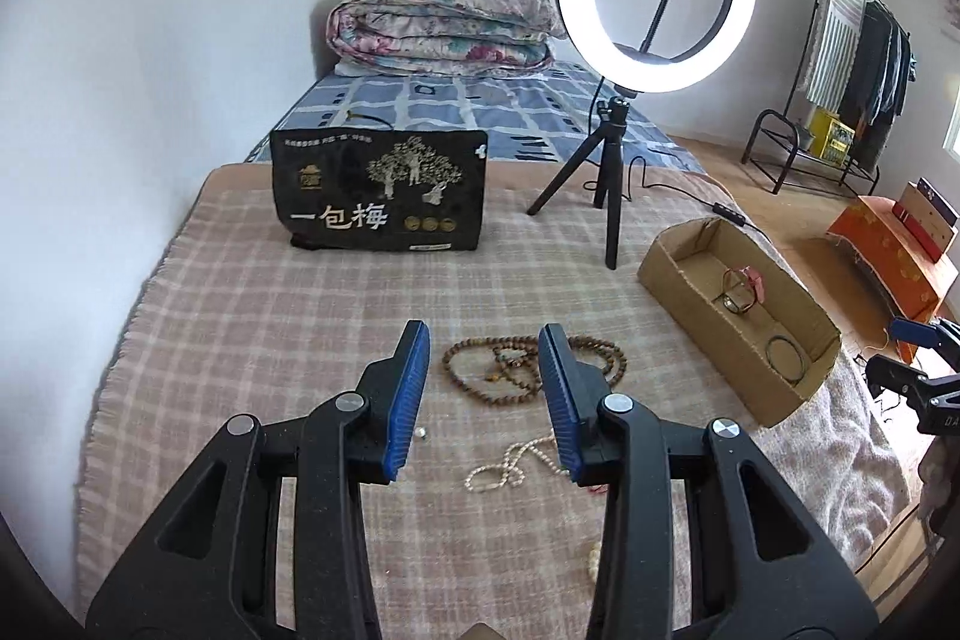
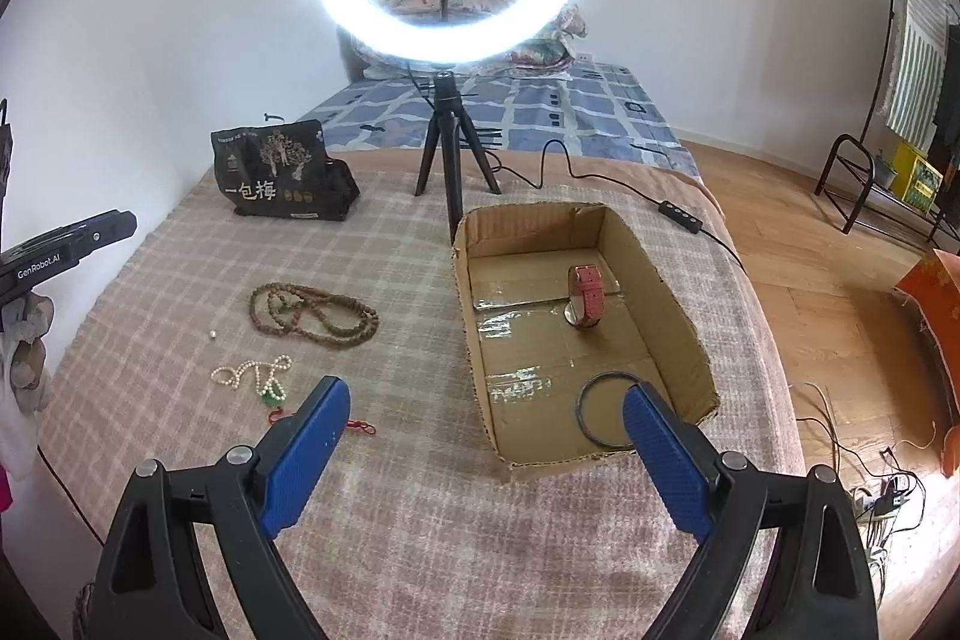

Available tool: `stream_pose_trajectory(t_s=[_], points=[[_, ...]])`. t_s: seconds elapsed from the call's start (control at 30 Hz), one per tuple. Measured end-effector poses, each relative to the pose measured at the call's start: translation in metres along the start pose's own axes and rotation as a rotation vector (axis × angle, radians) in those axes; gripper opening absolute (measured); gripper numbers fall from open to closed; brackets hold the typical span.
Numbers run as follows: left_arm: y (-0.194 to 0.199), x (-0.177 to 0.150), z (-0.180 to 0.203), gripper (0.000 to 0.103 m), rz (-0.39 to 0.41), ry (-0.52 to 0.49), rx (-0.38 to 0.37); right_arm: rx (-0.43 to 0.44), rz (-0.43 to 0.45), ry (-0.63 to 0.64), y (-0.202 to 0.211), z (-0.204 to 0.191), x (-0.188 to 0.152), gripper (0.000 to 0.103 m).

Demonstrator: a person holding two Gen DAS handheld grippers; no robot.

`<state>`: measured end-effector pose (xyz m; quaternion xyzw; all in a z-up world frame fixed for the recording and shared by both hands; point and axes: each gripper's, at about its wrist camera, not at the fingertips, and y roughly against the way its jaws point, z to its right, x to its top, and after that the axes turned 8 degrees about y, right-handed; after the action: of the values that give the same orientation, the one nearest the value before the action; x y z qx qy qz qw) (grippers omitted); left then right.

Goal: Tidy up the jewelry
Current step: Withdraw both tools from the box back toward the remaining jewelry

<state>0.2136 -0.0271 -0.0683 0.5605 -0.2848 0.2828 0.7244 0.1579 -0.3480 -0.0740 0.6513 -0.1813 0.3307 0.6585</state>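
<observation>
A brown wooden bead necklace (image 1: 480, 370) (image 2: 312, 310) lies on the checked blanket. A white pearl necklace (image 1: 510, 463) (image 2: 255, 376) with a green and red tassel lies nearer. A small loose bead (image 2: 212, 334) lies beside them. The cardboard box (image 1: 660, 262) (image 2: 678, 304) holds a pink watch (image 1: 750, 280) (image 2: 587, 295) and a dark bangle (image 1: 786, 352) (image 2: 594, 400). My left gripper (image 1: 483, 340) is open and empty above the wooden beads. My right gripper (image 2: 486, 400) is open wide and empty at the box's near left corner.
A ring light on a tripod (image 1: 606, 196) (image 2: 447, 160) stands behind the box, its cable (image 2: 600, 172) trailing right. A black snack bag (image 1: 378, 190) (image 2: 276, 175) stands at the back. The bed edge drops to the wooden floor (image 2: 840, 310) on the right.
</observation>
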Motion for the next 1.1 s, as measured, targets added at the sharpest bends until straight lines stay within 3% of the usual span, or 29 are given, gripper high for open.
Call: stream_pose_trajectory(t_s=[0.27, 0.67, 1.1], points=[[-0.007, -0.027, -0.033, 0.038, -0.067, 0.027, 0.007, 0.043, -0.035, 0.019, -0.019, -0.024, -0.003, 0.094], [-0.045, -0.062, -0.036, 0.038, -0.172, 0.031, -0.034, 0.111, -0.103, 0.088, -0.051, -0.066, -0.023, 0.093], [-0.086, -0.081, -0.025, 0.038, -0.259, -0.006, -0.075, 0.188, -0.204, 0.126, -0.1, -0.1, -0.05, 0.077]])
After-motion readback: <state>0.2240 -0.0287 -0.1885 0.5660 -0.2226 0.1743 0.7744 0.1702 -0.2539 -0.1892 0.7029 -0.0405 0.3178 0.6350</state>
